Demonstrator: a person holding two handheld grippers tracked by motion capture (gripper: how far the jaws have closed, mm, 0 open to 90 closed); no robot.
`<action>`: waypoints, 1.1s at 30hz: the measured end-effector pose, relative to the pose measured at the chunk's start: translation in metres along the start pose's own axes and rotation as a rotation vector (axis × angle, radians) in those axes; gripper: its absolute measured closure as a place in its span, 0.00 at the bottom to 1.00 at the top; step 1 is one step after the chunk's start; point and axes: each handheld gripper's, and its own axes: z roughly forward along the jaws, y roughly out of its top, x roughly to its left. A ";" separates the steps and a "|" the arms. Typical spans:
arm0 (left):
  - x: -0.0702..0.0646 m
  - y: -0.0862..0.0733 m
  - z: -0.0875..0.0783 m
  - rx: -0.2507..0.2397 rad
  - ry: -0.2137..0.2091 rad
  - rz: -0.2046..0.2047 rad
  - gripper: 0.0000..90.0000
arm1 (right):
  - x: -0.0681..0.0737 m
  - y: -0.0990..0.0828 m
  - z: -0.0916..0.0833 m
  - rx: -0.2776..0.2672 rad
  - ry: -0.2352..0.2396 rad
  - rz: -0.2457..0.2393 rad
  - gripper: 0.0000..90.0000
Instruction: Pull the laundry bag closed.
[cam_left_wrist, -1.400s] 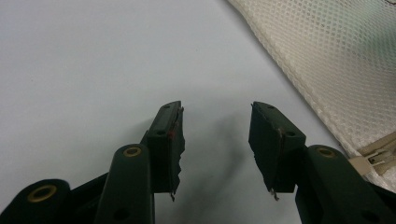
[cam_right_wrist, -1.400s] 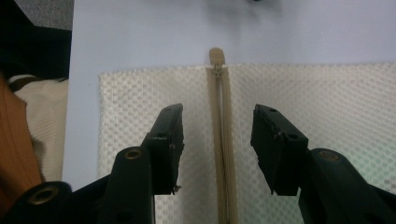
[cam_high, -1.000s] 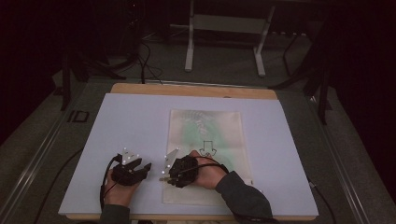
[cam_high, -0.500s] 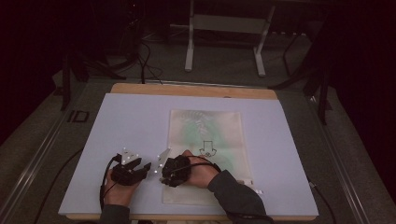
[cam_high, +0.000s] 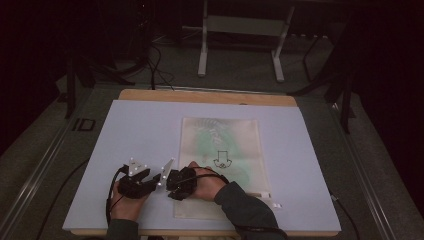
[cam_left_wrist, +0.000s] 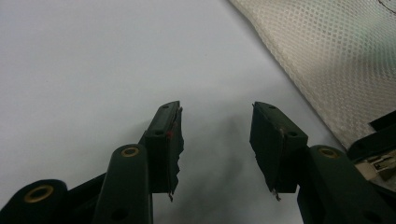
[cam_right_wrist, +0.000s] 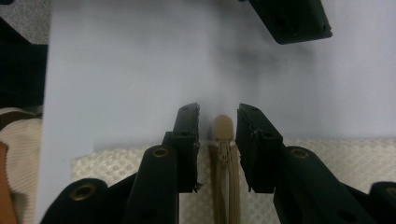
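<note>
A cream mesh bag (cam_high: 225, 140) with a green item inside and a black arrow mark lies flat on the white table cover (cam_high: 140, 130). At its near left corner my right gripper (cam_high: 167, 182) points left, its jaws on either side of the tan zipper pull (cam_right_wrist: 223, 128). Those jaws have just been closing, and small gaps still show between the pads and the pull, so the right gripper (cam_right_wrist: 218, 116) is open. My left gripper (cam_high: 152, 181) rests just left of the bag, and the left gripper (cam_left_wrist: 217, 112) stands open over bare cover. The bag's mesh (cam_left_wrist: 327, 60) shows at the upper right of the left gripper view.
The cover sits on a wooden board (cam_high: 210, 97) whose far edge shows. Beyond it, metal stand legs (cam_high: 202, 55) and cables lie on the dark floor. A small white tag (cam_high: 275, 204) lies at the bag's near right corner.
My right hand has slid left along the bag's near end toward the left gripper, ending at the bag's left corner. The left hand has stayed put.
</note>
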 end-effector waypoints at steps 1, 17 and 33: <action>0.000 0.000 0.000 0.000 -0.001 -0.001 0.58 | 0.000 0.001 0.001 0.003 0.001 0.003 0.78; 0.001 -0.001 0.000 -0.002 -0.002 -0.007 0.58 | -0.004 0.006 0.006 0.042 -0.005 0.004 0.89; 0.000 -0.001 0.001 0.003 -0.002 -0.005 0.58 | -0.004 -0.017 -0.024 -0.013 0.012 0.009 0.90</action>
